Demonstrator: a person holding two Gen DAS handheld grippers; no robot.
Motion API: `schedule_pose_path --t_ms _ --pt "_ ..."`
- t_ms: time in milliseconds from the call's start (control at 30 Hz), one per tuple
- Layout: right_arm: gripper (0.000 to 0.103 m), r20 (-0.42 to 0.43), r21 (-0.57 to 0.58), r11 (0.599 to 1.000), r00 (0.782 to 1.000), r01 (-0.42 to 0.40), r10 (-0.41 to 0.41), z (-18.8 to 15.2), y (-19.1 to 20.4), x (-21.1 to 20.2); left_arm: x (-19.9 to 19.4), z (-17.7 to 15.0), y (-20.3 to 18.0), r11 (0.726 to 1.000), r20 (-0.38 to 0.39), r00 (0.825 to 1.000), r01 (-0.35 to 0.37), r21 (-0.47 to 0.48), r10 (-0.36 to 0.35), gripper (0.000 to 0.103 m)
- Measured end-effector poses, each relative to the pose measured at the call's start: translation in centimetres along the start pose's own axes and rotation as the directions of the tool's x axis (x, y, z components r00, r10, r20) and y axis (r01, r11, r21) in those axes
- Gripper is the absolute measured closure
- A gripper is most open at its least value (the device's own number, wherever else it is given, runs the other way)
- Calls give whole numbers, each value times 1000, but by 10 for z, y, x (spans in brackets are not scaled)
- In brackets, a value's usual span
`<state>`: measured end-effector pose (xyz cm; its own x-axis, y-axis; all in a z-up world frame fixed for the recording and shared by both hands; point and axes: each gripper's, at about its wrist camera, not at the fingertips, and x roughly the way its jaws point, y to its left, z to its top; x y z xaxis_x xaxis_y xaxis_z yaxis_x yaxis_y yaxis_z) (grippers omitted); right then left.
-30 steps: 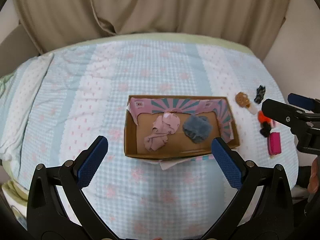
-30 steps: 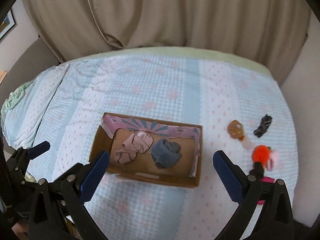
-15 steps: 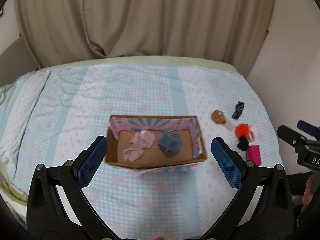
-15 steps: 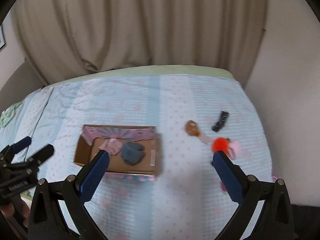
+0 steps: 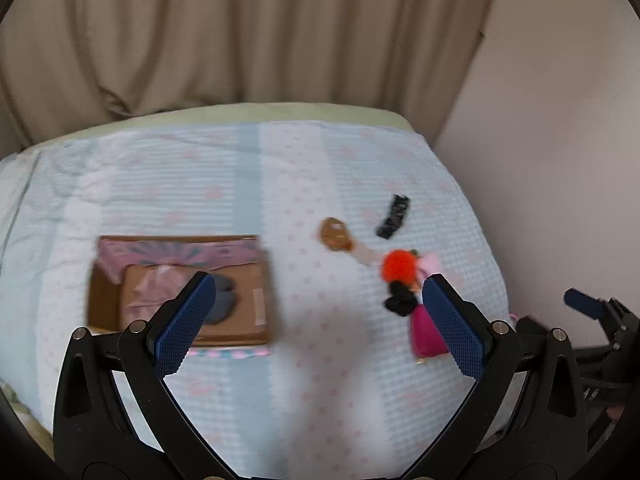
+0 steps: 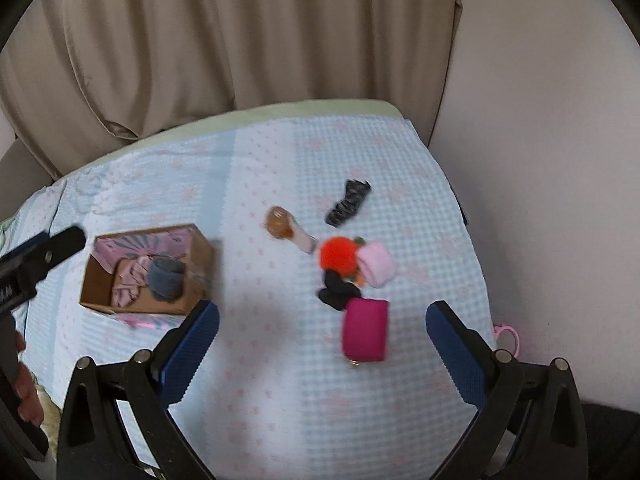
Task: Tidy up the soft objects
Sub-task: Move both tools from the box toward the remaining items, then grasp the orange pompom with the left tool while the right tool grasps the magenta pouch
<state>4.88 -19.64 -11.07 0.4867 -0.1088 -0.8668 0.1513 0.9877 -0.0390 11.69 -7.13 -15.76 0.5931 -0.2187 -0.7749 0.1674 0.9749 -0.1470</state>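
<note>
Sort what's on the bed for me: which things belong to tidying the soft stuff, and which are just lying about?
Job:
cardboard box
pink cloth and grey cloth, both boxed
orange pompom
pink pouch
magenta pouch
black scrunchie
black strip
brown toy

Just there:
curtain
bedspread

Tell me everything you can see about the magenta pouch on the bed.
The magenta pouch is a small, soft-looking rectangular piece with rounded corners, lying flat on the checked bedspread. A small metallic bit shows at its near edge. Its far end touches the black fuzzy item. It lies ahead of the open right tongs, untouched.
</note>
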Motion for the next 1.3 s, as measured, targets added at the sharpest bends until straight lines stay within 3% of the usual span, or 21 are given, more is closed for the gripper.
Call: schedule_pose_path --t_ms 233,433,667,867,1033,1167,1300 --pt "0 -69 34 999 997 -23 25 -13 -46 46 78 6 -73 985 -96 994 70 157 -55 0" --pt "0 -120 89 996 992 -21 31 -25 -65 93 144 7 -102 955 -192 977 137 262 -88 0" --pt "0 -176 129 992 984 10 13 -35 -73 148 230 3 -126 894 -326 939 237 381 -110 1" --pt "0 -216 149 988 976 33 0 -48 -73 197 298 -16 -143 830 -420 903 304 468 -94 8" --pt "2 -247 147 988 969 55 -17 -59 -68 230 337 -30 -152 792 -462 882 343 504 -88 9" --pt "11 -283 133 989 959 60 -20 -67 -64 251 353 -38 -158 765 -486 870 368 529 -83 10" --pt "16 -319 137 989 948 51 -5 -74 -62 268 372 -46 -161 755 -523 850 386 530 -67 28"
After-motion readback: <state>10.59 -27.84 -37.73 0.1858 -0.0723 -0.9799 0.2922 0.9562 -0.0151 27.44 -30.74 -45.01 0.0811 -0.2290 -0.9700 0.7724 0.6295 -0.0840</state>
